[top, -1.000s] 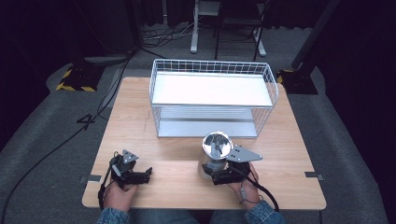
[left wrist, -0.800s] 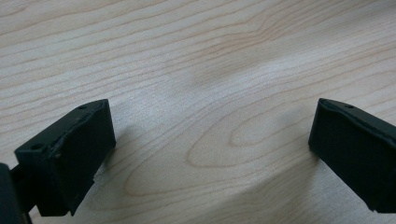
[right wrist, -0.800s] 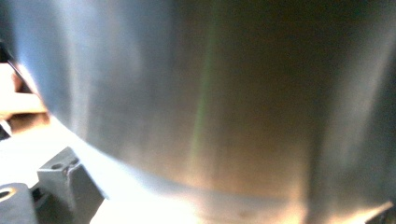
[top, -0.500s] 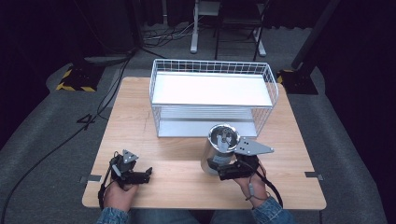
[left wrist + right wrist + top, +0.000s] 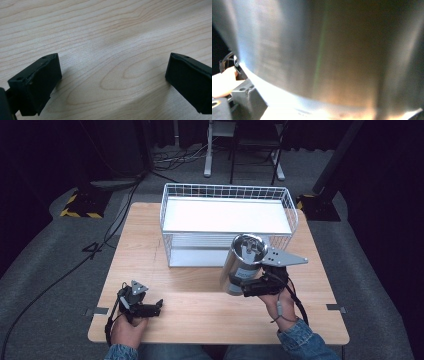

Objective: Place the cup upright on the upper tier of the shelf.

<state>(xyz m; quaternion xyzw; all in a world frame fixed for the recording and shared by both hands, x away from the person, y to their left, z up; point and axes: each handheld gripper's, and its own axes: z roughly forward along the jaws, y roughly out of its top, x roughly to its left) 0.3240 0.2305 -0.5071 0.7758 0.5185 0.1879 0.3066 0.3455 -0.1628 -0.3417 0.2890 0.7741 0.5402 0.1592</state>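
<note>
A shiny steel cup [image 5: 242, 264] hangs in the air just in front of the white wire basket [image 5: 227, 193], lifted off the table. My right gripper [image 5: 250, 282] is shut on its lower side, and the cup's brushed metal wall [image 5: 324, 50] sits right against the camera in the right gripper view. My left gripper [image 5: 150, 307] rests low on the table near the front left edge. Its two black jaws stand wide open with nothing but bare wood [image 5: 112, 50] between them.
The wire basket has a white floor and stands at the back middle of the wooden table [image 5: 145, 245]. Dark floor, cables and a stand leg [image 5: 207, 150] lie beyond the table.
My right gripper has raised the cup off the table and carried it right and back toward the basket. The left gripper has stayed put.
</note>
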